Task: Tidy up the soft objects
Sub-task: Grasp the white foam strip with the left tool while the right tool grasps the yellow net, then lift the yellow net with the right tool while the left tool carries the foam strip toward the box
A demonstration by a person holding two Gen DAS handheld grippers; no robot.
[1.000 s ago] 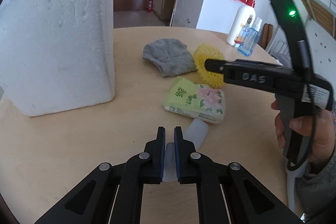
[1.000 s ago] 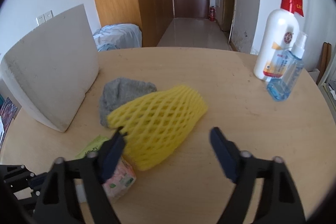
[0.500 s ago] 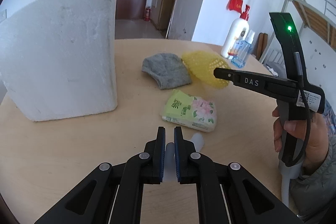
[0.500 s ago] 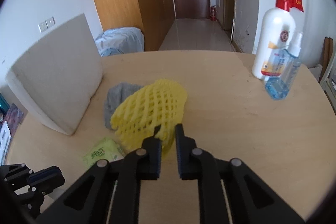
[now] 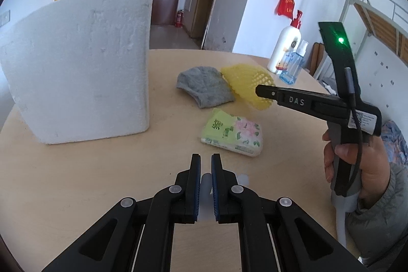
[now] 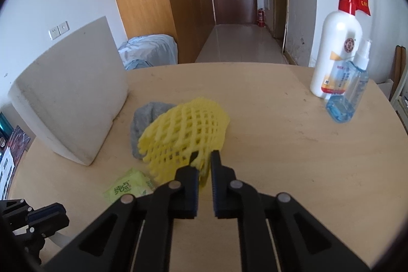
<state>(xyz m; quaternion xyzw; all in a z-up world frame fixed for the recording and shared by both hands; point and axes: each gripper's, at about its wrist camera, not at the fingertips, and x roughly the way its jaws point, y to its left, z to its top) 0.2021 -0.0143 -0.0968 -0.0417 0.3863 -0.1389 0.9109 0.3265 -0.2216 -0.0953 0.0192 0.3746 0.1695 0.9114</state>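
Right gripper (image 6: pixel 204 162) clenched on edge of yellow foam net (image 6: pixel 186 126), beside grey cloth (image 5: pixel 204 91). Left gripper (image 5: pixel 205 167) clamped on white soft piece (image 5: pixel 206 179) above table (image 5: pixel 89 182).

Black plastic left gripper (image 5: pixel 206 166) with blue-lined jaws, silver screws; right gripper (image 5: pixel 265 91) marked "DAS", green light, grey cable; grey sleeve (image 5: pixel 374 216).

We see soft, even daylight, faint shadows, strong fisheye bending with dark corners, and slight blur at the edges.
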